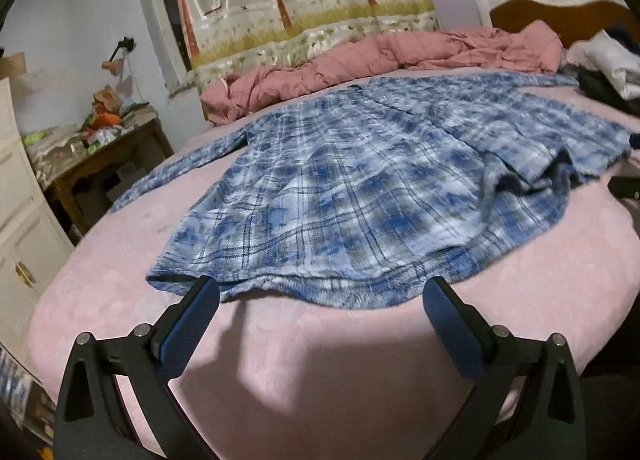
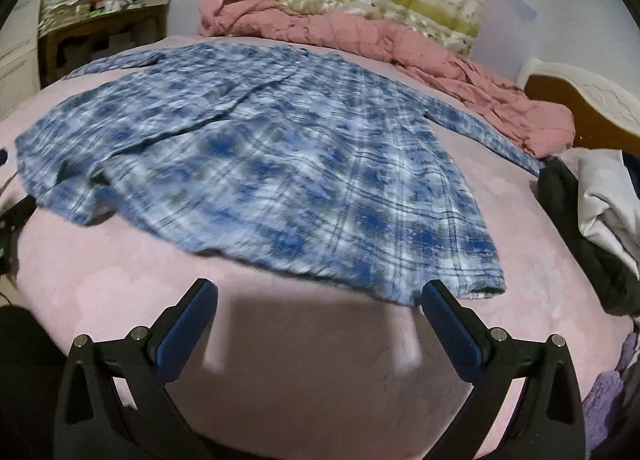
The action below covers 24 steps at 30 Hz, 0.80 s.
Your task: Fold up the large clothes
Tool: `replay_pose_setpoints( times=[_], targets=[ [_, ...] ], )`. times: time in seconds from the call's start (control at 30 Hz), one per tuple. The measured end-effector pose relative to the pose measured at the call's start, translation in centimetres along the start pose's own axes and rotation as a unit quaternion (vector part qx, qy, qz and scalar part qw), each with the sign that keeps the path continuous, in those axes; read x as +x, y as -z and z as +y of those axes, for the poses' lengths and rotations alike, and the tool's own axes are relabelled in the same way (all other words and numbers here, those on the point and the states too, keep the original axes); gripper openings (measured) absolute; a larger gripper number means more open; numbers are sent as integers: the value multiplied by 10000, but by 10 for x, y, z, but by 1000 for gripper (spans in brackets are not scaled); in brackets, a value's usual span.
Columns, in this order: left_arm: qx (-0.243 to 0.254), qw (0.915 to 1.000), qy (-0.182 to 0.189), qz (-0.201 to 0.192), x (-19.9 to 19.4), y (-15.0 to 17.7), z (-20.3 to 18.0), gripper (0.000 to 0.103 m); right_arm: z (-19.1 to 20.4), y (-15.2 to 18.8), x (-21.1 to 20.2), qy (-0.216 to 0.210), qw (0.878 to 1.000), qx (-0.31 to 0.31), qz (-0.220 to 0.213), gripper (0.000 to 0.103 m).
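Folding has, as far as these views show, not begun: the blue plaid shirt (image 1: 360, 180) lies opened out over the pink-covered bed (image 1: 280, 372), and no part of it has been turned over onto another in a tidy fold. It takes up the middle of the bed, its hem running along the near edge and its collar end pointing toward the far edge, where a rumpled pink quilt (image 1: 380, 56) is heaped. One sleeve (image 1: 176, 176) trails out toward the bed's left edge; the other reaches toward the right edge, where a pile of dark and white clothes (image 2: 600, 200) sits by the headboard. The fabric looks soft, with a pale-and-deep-blue check crossed by thin dark lines. It is mostly flat, but there is a bunched, shadowed ruck in the lower body of the shirt, between the two hand-held grippers, which would probably want smoothing before a clean fold. The left hand-held gripper (image 1: 320, 296) stands with its jaws wide apart, empty, right at the hem near the shirt's left bottom corner. The right hand-held gripper (image 2: 320, 296) is likewise spread wide and holds nothing, poised at the hem near the right bottom corner. Everything is left to do: taking hold, bringing in the sleeves, and doubling the body over.
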<state>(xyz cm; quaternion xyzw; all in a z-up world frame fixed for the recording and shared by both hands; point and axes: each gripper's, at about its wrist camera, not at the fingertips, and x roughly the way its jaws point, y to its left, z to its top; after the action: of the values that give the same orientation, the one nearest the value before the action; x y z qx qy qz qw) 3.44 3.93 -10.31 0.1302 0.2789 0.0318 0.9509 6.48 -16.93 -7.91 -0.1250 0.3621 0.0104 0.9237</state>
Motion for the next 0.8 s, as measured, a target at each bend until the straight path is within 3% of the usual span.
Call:
replay_pose_setpoints(
  times=[0.1, 0.13, 0.2, 0.23, 0.27, 0.3, 0.33, 0.37, 0.47, 0.57, 0.67, 0.8],
  targets=[
    [7, 9998, -181, 7, 11, -10, 3, 100, -7, -7, 9, 46, 10000, 57, -34, 103],
    [32, 9997, -237, -5, 15, -13, 3, 93, -10, -9, 13, 53, 9999, 127, -52, 103],
    [44, 9995, -318, -28, 22, -20, 3, 70, -17, -14, 19, 11, 9998, 206, -74, 100],
    [48, 9993, -364, -26, 25, -23, 3, 44, -20, -16, 20, -71, 9996, 232, -125, 86],
    [54, 9992, -384, -1, 29, -27, 4, 18, -22, -18, 22, -178, 9994, 249, -171, 61],
    [31, 9994, -356, -3, 31, -31, 6, 10, -25, -20, 22, -278, 9990, 266, -233, 43],
    [-14, 9996, -286, -57, 32, -35, 9, 6, -27, -24, 20, -261, 9988, 267, -323, 8],
    [-69, 9996, -213, -144, 31, -41, 13, 5, -29, -27, 18, -202, 9985, 265, -425, 4],
    [-19, 9992, -234, -328, 31, -71, 19, 4, -40, -47, 8, -169, 9959, 314, -828, 4],
    [-6, 9989, -281, -369, 46, -110, 24, 4, -52, -81, 13, -43, 9948, 394, -938, 4],
    [101, 9996, -247, 36, 87, -143, 26, 4, -56, -120, 38, 62, 9952, 477, -854, 4],
    [78, 9970, -70, 768, 153, -164, 31, 4, -56, -155, 86, -4, 9967, 585, -570, 4]
  ],
)
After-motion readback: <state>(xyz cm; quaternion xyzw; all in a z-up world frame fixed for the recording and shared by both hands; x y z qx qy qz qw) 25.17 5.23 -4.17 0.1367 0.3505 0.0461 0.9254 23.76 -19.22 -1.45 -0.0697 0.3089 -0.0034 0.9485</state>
